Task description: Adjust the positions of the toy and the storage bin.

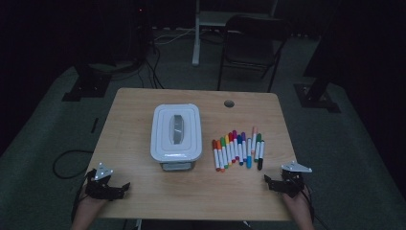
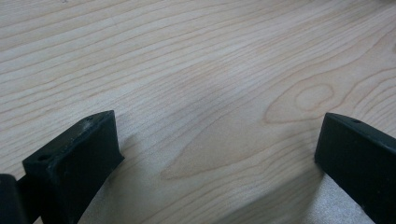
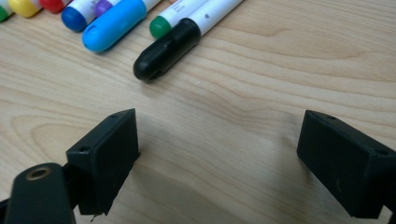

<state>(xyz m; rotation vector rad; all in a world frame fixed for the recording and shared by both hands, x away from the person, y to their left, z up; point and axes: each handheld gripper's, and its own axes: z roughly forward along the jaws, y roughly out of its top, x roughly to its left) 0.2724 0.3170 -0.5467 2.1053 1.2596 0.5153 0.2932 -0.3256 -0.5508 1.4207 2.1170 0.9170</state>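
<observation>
wooden table (image 1: 143, 110), white lidded box (image 1: 175, 132) at centre, row of markers (image 1: 238, 147) just right of it. left gripper (image 1: 119, 188) near front-left edge, jaws wide, empty. right gripper (image 1: 270, 181) just below the black marker (image 3: 167, 48), jaws wide, empty.

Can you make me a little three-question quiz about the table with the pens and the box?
1. True or false: the lid is on the white box.
2. Which pen lies closest to the right gripper: A) the black pen, B) the orange one, C) the yellow one?
3. What is between the jaws of the left gripper?

Key:
1. True. The lid sits on the box.
2. A. The black pen is at the right end of the row of pens, just ahead of that gripper.
3. Nothing but the bare wooden table; both grippers are open and hold nothing.
</observation>
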